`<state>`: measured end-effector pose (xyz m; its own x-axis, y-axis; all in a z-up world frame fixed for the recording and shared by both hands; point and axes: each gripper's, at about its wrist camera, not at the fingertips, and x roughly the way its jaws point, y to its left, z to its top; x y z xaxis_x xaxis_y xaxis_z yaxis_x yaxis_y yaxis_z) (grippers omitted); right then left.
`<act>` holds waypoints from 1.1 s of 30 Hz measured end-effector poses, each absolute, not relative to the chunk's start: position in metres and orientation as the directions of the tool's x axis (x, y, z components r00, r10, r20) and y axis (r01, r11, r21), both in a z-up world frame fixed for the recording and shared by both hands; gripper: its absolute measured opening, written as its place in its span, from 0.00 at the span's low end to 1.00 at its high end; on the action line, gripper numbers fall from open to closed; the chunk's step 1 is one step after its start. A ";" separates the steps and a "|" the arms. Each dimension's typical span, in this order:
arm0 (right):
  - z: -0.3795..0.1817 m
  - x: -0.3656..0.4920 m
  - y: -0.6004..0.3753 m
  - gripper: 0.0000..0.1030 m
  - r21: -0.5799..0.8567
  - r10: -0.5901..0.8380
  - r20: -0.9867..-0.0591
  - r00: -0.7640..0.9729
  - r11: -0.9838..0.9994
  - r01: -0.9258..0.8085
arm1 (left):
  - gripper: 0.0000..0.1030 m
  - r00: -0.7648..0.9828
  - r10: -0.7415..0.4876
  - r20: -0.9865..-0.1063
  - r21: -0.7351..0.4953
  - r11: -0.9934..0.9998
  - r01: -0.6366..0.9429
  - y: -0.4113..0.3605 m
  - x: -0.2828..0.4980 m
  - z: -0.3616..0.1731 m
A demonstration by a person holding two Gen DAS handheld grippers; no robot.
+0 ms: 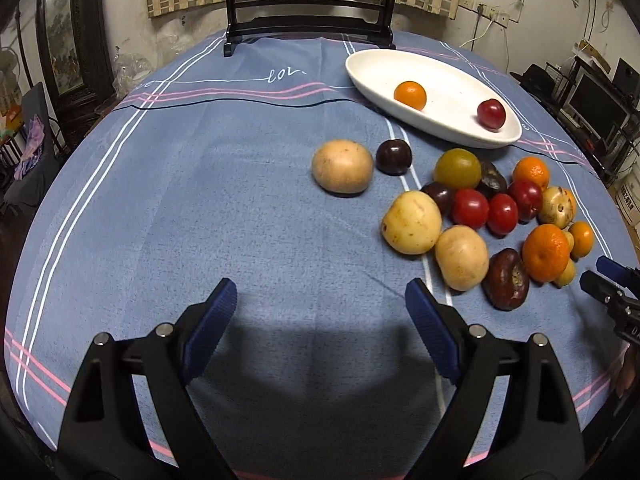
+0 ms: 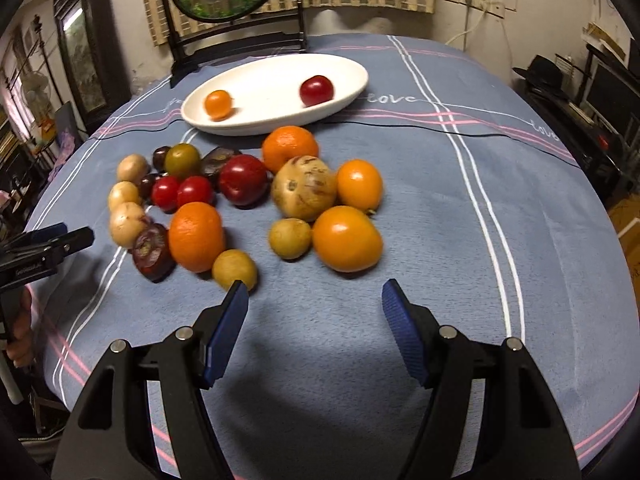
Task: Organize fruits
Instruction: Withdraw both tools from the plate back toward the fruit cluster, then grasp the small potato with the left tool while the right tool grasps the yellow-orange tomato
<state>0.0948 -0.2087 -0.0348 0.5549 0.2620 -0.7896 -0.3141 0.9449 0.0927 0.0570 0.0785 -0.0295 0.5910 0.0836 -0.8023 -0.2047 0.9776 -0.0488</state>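
My left gripper (image 1: 320, 300) and right gripper (image 2: 314, 300) are spread, empty; only the right view shows the yellow fruit (image 2: 234, 269) beside its left finger.

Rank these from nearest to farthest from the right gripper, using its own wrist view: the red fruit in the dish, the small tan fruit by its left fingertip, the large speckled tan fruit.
From the right gripper:
1. Small tan fruit, beside the left fingertip.
2. Large speckled tan fruit, mid-pile.
3. Red fruit, in the white dish at the back.
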 end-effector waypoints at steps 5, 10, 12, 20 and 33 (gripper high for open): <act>-0.040 0.104 -0.220 0.68 0.096 0.228 -0.798 0.558 0.962 -0.256 | 0.85 0.587 0.126 -0.800 -0.013 0.974 -0.227 0.088 0.068 -0.027; -0.044 0.116 -0.215 0.63 0.062 0.202 -0.808 0.553 0.963 -0.262 | 0.85 0.584 0.135 -0.800 -0.010 0.971 -0.238 0.093 0.074 -0.027; -0.046 0.122 -0.211 0.55 0.039 0.184 -0.818 0.545 0.963 -0.267 | 0.85 0.579 0.135 -0.804 -0.006 0.972 -0.236 0.092 0.074 -0.029; -0.047 0.140 -0.203 0.39 0.041 0.206 -0.819 0.536 0.952 -0.302 | 0.85 0.574 0.146 -0.806 0.011 0.972 -0.233 0.095 0.083 -0.029; -0.043 0.125 -0.222 0.39 0.139 0.290 -0.800 0.526 0.941 -0.308 | 0.84 0.569 0.189 -0.800 0.094 0.977 -0.192 0.089 0.140 -0.030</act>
<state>0.1253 -0.2216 -0.0431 0.5257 0.2903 -0.7996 -0.3083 0.9411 0.1389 0.1403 0.0893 -0.0299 0.5693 0.1886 -0.8002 -0.1919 0.9769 0.0937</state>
